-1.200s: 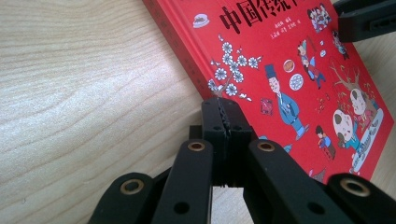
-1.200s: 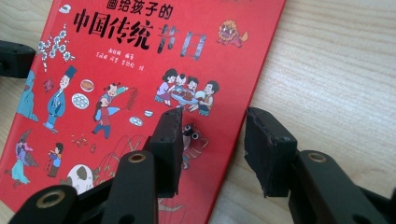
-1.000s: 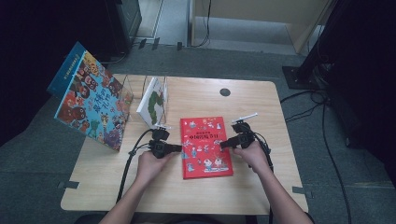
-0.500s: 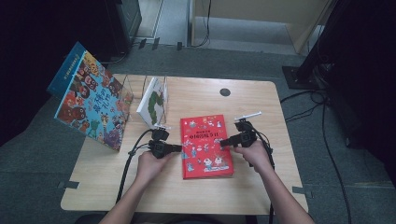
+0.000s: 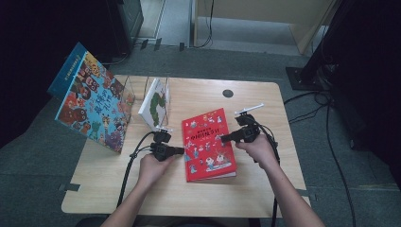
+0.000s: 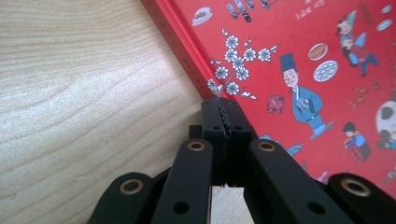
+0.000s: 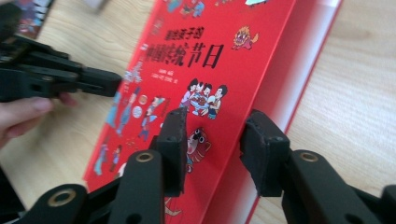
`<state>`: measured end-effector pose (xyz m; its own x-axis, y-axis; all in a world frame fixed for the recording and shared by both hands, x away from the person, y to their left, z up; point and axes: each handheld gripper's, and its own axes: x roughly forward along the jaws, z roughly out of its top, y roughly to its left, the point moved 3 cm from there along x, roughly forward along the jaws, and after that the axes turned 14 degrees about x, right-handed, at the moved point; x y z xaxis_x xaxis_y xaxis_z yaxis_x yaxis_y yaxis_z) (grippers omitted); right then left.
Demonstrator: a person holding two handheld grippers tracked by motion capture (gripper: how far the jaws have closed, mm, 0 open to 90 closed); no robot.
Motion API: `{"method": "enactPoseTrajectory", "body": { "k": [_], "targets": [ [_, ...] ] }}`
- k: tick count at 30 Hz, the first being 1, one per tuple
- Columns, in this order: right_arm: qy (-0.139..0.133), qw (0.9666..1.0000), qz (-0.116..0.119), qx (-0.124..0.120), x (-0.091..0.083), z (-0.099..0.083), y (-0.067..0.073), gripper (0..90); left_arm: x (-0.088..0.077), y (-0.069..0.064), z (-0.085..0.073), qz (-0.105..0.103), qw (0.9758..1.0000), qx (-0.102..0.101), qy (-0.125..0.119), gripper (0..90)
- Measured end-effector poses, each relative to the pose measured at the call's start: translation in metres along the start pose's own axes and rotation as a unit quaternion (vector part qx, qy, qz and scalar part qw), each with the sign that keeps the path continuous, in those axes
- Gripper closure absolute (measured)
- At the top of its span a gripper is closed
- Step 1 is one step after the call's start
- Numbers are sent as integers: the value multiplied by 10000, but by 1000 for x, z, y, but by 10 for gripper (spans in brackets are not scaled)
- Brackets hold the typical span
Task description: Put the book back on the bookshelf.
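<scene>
Rack: a clear stand [image 5: 142, 94] at the far left of the table holds a white book [image 5: 155, 103] upright.
Red book: a red book [image 5: 208, 144] lies flat in the middle of the wooden table [image 5: 265, 189], smooth, shiny cover.
Left gripper [image 5: 179, 151]: jaws together, tip at the book's left edge.
Right gripper [image 5: 222, 138]: jaws apart and just been closing, over the book's right edge, not pinching.
Room: bare wood near and right.

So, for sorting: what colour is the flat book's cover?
Red, clearest in the right gripper view.
</scene>
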<state>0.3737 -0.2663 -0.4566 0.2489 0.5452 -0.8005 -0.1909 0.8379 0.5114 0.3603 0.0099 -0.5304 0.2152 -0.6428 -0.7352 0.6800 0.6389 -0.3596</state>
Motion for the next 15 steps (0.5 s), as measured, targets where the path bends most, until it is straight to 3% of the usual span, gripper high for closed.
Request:
{"method": "enactPoseTrajectory", "body": {
  "k": [5, 10, 15],
  "targets": [
    [24, 9998, -35, -217, -8, 6, 16, 655, 0, 0, 0, -9, 10000, -36, 2, 900],
    [-4, 9991, 395, -184, -6, 11, 31, 713, 0, 0, 0, -25, 10000, -66, 11, 900],
    [201, 9983, 404, -364, 3, 17, 48, 726, 0, 1, 0, -41, 9999, -92, -1, 900]
  ]
}}
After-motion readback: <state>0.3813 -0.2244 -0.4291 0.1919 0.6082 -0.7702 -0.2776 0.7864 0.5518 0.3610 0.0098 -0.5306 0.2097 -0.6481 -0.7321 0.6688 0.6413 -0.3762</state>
